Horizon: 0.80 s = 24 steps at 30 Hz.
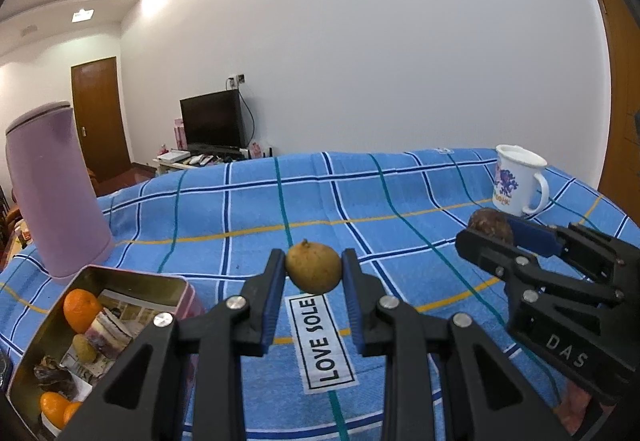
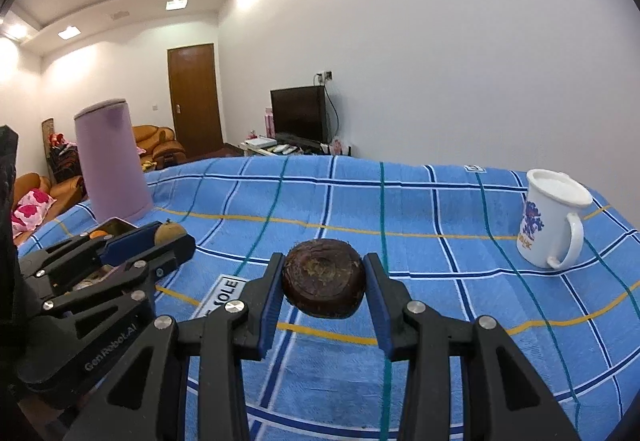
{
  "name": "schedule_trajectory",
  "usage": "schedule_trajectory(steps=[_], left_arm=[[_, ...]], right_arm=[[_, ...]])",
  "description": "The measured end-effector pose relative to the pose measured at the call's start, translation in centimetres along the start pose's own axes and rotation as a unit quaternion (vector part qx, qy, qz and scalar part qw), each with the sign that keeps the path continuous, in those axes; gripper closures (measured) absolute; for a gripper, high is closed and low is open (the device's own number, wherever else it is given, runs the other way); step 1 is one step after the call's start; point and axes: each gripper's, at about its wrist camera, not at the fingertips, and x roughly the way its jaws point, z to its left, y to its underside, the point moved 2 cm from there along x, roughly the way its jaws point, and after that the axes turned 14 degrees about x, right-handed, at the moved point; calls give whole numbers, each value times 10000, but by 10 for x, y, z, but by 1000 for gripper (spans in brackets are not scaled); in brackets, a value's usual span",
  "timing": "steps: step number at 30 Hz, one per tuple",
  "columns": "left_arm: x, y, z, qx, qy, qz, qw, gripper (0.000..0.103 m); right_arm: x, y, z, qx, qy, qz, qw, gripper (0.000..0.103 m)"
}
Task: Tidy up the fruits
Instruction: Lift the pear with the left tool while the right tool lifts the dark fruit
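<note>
My left gripper point(image 1: 313, 270) is shut on a small tan round fruit point(image 1: 313, 267) and holds it above the blue checked cloth point(image 1: 256, 209). My right gripper point(image 2: 324, 283) is shut on a dark brown flattened round fruit point(image 2: 323, 283), also held above the cloth. The right gripper shows in the left wrist view point(image 1: 490, 231) to the right, with the brown fruit point(image 1: 491, 226) in it. The left gripper shows at the left of the right wrist view point(image 2: 170, 235) with the tan fruit point(image 2: 169, 232). An open tin box point(image 1: 52, 325) at lower left holds oranges point(image 1: 81, 308) and other fruits.
A tall lilac canister point(image 1: 52, 189) stands behind the tin on the left. A white printed mug point(image 1: 516, 179) stands at the far right of the cloth; it also shows in the right wrist view point(image 2: 554, 217). A "LOVE SOLE" label point(image 1: 322, 343) lies on the cloth.
</note>
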Motion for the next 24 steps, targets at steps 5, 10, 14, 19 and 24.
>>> schedule_trajectory(steps=[5,10,14,19,24], left_arm=[[-9,4,4,-33,-31,-58,10000,73],[-19,10,12,-79,-71,-69,9999,73],[-27,14,18,-97,-182,-110,9997,73],[-33,18,24,-113,-265,-124,9995,73],[-41,23,31,-114,-357,-148,9992,73]], right_arm=[[-5,2,9,-71,-131,-104,9998,62],[-4,4,17,-141,-182,-127,9997,62],[-3,5,22,-153,-235,-107,9995,62],[-4,9,34,-282,-303,-127,9991,62],[-4,12,45,-350,-423,-93,9984,62]])
